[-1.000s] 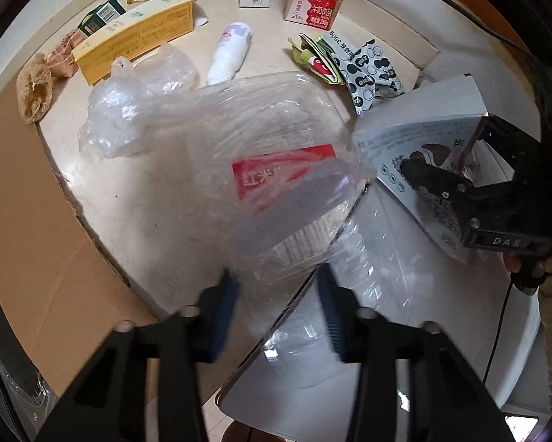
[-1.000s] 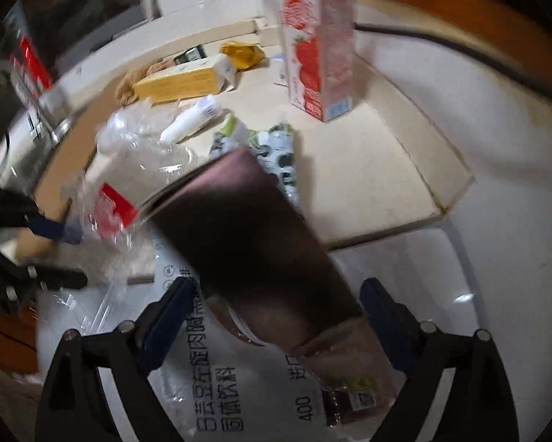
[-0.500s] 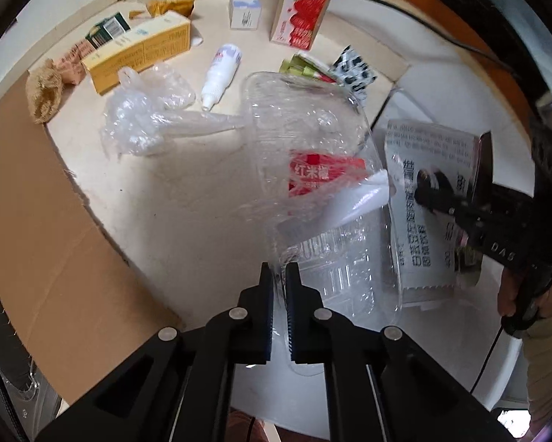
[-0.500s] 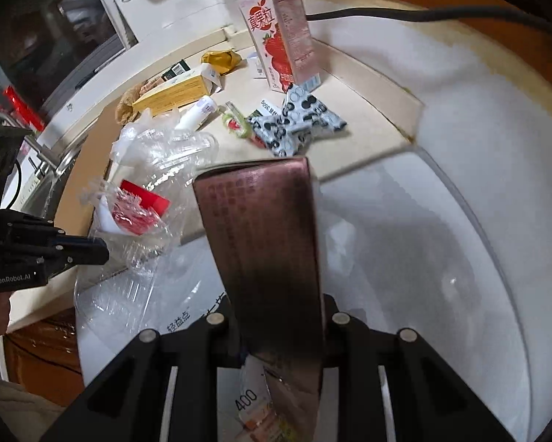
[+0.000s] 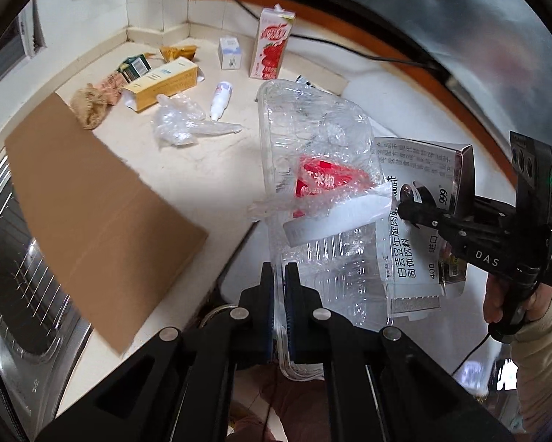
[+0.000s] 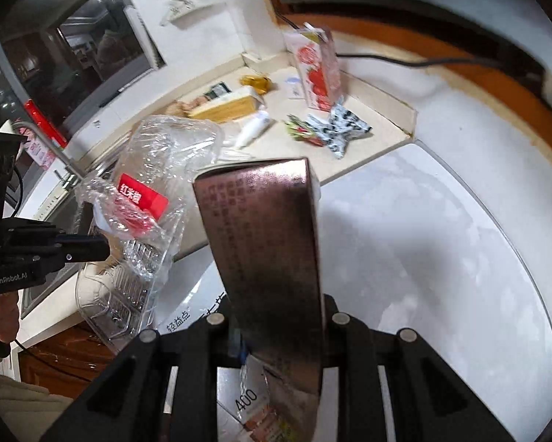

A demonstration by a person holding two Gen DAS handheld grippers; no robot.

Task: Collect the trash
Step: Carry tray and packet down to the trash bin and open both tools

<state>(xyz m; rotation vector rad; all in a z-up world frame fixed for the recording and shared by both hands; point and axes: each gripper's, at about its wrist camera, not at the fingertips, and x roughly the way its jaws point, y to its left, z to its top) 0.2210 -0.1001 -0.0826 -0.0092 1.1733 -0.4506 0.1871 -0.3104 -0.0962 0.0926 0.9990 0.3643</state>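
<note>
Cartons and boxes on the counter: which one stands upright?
The tall pink strawberry-print drink carton near the back wall stands upright. The long yellow box lies on its side, and the small white box sits low.

Kitchen corner with a cream stone worktop running into white tiled walls. Dark window on the left reflects a ceiling light. There's a steel sink at the edge, wood cabinet fronts below, and a black cable along the wooden trim.
</note>
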